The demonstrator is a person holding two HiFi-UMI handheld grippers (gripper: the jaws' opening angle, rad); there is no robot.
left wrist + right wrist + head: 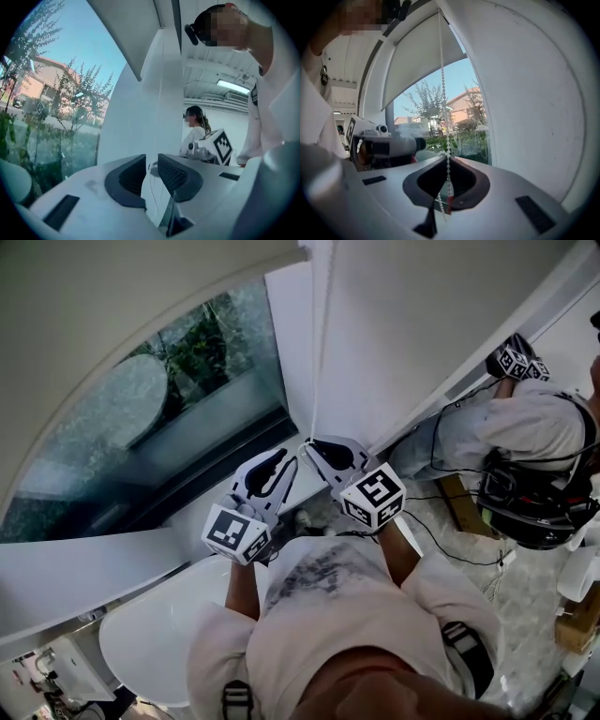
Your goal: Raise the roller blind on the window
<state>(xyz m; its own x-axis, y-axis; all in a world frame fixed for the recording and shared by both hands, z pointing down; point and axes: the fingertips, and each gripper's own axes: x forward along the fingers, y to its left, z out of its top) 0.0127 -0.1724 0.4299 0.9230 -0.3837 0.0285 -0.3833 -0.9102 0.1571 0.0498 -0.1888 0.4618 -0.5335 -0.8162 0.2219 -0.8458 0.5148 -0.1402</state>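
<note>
Right tongs (pixel 448 157) clamped on bead chain (pixel 442 84) | left tongs (pixel 151 165) slightly apart, seemingly empty

Lit brightly by daylight from the window (pixel 47 117) in both gripper views; bent hard at the edges, black in the corners. Soft and out of focus on the near fingers (pixel 176 177). Dimmer and greyer from the head. Lit indoors by a ceiling lamp (pixel 233 86).

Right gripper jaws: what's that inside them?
The roller blind's white bead chain, pinched where the right gripper's tips meet. It runs down through the hollow below; the pinched beads themselves are covered.
</note>
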